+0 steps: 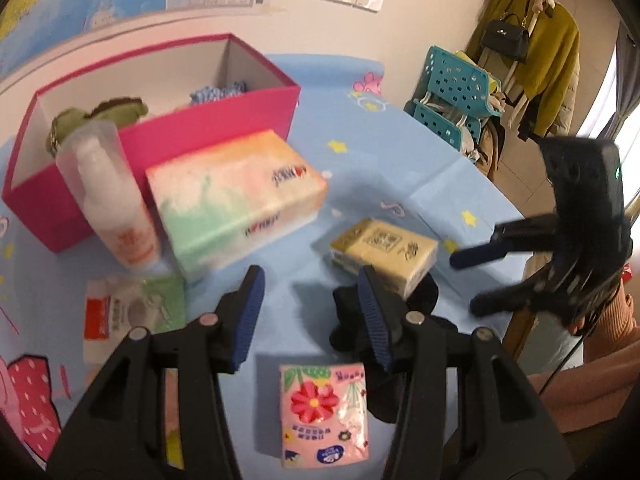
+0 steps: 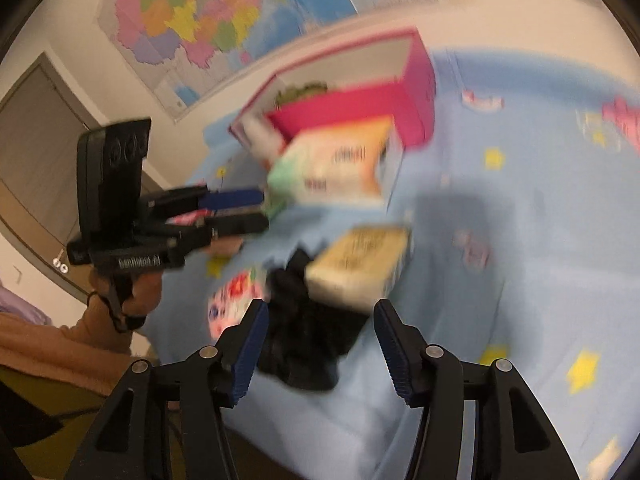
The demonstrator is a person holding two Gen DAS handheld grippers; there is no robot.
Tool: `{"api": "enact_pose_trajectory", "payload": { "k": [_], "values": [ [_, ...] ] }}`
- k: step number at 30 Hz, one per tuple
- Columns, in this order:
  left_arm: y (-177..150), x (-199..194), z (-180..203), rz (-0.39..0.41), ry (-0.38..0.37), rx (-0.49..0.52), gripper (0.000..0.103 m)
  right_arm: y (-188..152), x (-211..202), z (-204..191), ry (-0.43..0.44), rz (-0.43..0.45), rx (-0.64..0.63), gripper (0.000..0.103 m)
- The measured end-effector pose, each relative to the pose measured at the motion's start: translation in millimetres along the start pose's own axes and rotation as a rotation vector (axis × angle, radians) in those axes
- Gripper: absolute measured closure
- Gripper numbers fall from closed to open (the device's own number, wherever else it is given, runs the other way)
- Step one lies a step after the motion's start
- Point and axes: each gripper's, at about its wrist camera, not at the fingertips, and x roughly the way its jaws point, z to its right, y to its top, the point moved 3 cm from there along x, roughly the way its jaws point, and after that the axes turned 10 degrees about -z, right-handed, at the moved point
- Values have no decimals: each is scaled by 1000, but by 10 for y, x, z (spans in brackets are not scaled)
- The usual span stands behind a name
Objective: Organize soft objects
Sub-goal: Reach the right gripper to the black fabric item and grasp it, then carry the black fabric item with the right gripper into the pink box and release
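Note:
A black cloth point(image 2: 308, 344) lies crumpled on the blue sheet beside a yellow tissue pack point(image 2: 360, 268). It also shows in the left wrist view point(image 1: 352, 320), behind my left gripper's right finger. My left gripper point(image 1: 312, 312) is open and empty above a pink flowered tissue pack point(image 1: 324, 412). My right gripper point(image 2: 320, 340) is open, its fingers on either side of the near end of the black cloth; the view is blurred. A pink box point(image 1: 160, 136) at the back holds a green soft toy point(image 1: 100, 116) and a blue cloth point(image 1: 216, 92).
A large pastel tissue box point(image 1: 236, 196), a white foam bottle point(image 1: 108, 196) and a wipes packet point(image 1: 132, 308) stand in front of the pink box. Teal baskets point(image 1: 456, 92) and a coat rack stand beyond the bed's far right edge.

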Motion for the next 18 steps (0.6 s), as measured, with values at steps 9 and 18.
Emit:
{"api": "enact_pose_trajectory", "payload": {
  "k": [9,18],
  "values": [
    [-184,3,-8,-13,8,-36,52,33,502,-92,29,-4,34,41],
    [-267,-115,-90,1,-17,-59,52,19,269,-197,99,70,15,87]
  ]
}}
